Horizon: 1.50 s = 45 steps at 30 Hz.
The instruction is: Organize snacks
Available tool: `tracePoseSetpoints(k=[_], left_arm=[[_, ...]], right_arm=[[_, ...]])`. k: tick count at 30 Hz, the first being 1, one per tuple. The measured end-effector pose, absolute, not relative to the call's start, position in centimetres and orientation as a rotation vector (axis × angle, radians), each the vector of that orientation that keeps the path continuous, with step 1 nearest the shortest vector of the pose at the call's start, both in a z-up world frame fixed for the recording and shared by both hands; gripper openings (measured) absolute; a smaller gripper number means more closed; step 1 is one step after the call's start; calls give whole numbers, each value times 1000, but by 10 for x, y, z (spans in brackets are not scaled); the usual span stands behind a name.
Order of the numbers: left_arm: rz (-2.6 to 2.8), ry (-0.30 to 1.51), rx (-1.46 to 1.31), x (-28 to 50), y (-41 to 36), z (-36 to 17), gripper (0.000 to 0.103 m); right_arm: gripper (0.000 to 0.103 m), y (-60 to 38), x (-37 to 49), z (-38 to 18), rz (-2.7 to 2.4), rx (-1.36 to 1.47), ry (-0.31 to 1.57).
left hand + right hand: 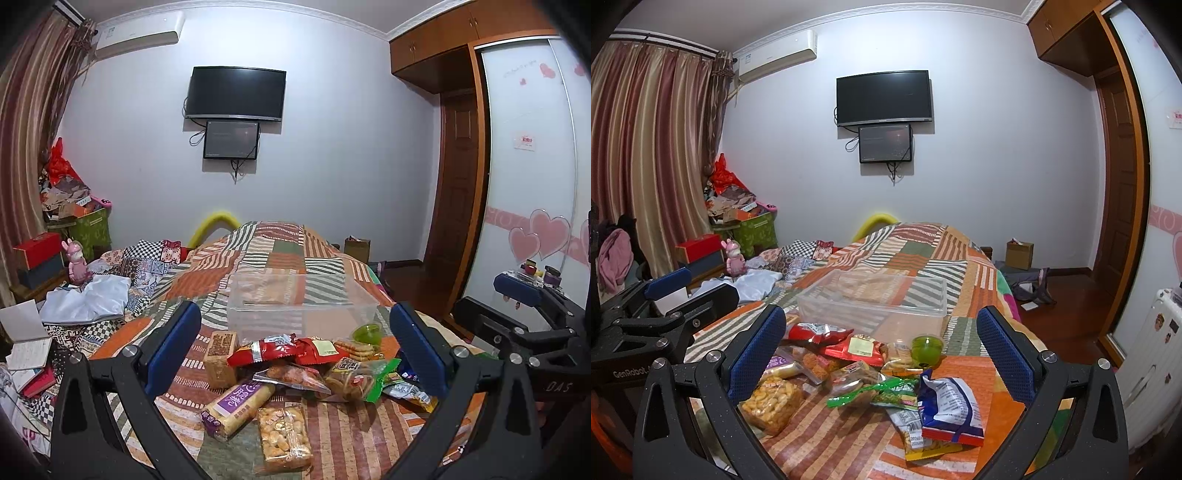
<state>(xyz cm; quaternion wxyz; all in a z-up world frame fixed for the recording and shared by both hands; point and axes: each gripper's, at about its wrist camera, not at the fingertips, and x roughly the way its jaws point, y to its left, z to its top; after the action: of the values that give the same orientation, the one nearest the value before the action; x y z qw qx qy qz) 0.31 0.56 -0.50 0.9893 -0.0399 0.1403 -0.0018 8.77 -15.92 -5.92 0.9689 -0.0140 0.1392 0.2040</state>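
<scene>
A pile of snack packets lies on the striped bedspread: a red packet point(280, 349) point(849, 341), a purple-labelled bar point(236, 410), a clear bag of yellow puffs point(284, 435) point(772, 404), a green-wrapped biscuit pack point(354, 378) point(871, 387), a blue-and-white bag point(947, 408) and a green jelly cup point(367, 332) point(926, 349). An empty clear plastic bin point(299, 306) point(871, 301) stands just behind them. My left gripper point(295, 343) is open above the pile, holding nothing. My right gripper point(881, 347) is open and empty too; it also shows in the left wrist view point(517, 291).
The bed point(258, 251) runs away toward the wall. Crumpled clothes point(88, 299) and books point(26, 347) lie at its left side. Boxes point(701, 251) stack by the curtain. A wardrobe point(528, 166) and wooden floor point(1056, 321) are on the right.
</scene>
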Motion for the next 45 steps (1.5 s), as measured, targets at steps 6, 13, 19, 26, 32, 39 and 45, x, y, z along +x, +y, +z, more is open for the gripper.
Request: tracePoseSetpoints(k=[6,13,19,26,32,39,45], left_arm=[[-2,283,-79,3,6,-6,103],[-3,284,-80,3,5,-8,103],[-7,289,-79,2,5,-9,103],[-8,292,-77,2,4,-8,103],[-8,293,-78,2,4,-8,103],[-9,298,-78,3,3,-8,103],[-9,320,-76,8,6,-12,103]], right_arm=[[103,-159,87,-59,412,-28,281],[103,-158,87,-59,413,-27,282],[103,-156,87,-59,414,-29,282],[103,-155,87,-59,415,-28,283],[103,-155,86,-59,415,-28,283],[103,-152,85,-60,414,-26,287],[103,-155,92,-66,419,-25,302]])
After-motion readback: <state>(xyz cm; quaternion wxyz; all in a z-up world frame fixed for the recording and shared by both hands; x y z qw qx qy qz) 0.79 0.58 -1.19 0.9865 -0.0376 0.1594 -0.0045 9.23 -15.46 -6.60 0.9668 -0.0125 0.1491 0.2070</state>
